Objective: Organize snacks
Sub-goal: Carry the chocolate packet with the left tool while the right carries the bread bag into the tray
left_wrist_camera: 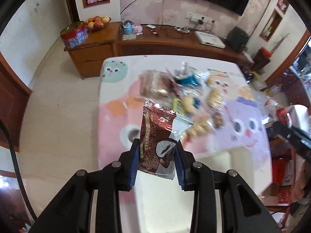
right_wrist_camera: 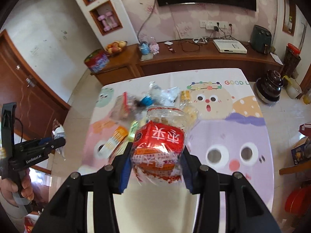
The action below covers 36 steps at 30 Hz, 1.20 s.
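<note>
My left gripper [left_wrist_camera: 156, 149] is shut on a brown and silver chocolate packet [left_wrist_camera: 157, 136] and holds it up above the near left part of the table. It also shows in the right wrist view [right_wrist_camera: 56, 142], off the table's left side. My right gripper [right_wrist_camera: 157, 151] is shut on a clear bag with a red and orange label [right_wrist_camera: 158, 145], lifted above the table. A blurred pile of snack packets [left_wrist_camera: 186, 97] lies mid-table, also in the right wrist view [right_wrist_camera: 147, 101]. An orange and white box [right_wrist_camera: 114, 140] lies at its near left.
The table carries a cartoon-print cloth [right_wrist_camera: 233, 132]. A wooden sideboard [right_wrist_camera: 194, 56] with a fruit bowl [right_wrist_camera: 115, 47], a round tin [right_wrist_camera: 96, 60] and a white device [right_wrist_camera: 229, 46] runs along the far wall. Dark pots [right_wrist_camera: 270, 85] stand on the floor at the right.
</note>
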Each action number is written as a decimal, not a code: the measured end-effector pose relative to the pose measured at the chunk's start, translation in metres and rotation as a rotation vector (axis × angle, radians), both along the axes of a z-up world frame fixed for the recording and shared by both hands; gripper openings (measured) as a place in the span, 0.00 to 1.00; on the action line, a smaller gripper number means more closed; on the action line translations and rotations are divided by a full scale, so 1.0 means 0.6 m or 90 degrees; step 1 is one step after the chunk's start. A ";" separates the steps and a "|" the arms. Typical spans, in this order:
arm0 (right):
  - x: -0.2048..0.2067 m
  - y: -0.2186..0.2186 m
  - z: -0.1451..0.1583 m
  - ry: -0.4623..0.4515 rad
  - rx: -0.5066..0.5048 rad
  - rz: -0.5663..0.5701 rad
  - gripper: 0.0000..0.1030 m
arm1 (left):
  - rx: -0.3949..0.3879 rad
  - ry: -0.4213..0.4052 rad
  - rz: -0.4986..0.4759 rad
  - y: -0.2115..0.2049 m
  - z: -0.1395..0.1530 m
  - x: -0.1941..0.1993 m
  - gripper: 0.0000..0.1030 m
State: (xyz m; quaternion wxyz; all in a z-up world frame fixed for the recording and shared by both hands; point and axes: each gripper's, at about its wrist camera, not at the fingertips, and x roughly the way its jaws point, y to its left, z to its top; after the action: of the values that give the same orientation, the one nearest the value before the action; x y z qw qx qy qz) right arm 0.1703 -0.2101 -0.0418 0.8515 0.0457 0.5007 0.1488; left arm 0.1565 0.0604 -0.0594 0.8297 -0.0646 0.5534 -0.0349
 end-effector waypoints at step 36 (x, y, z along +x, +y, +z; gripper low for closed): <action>-0.252 0.099 -0.110 0.070 -0.146 -0.007 0.44 | 0.065 0.023 0.023 -0.072 -0.106 -0.217 0.32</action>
State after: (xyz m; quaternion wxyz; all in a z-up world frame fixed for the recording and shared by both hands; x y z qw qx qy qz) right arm 0.0193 -0.1509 -0.1079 0.8232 -0.0413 0.5601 0.0833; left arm 0.0264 0.0172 -0.1228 0.8221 -0.0324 0.5684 0.0094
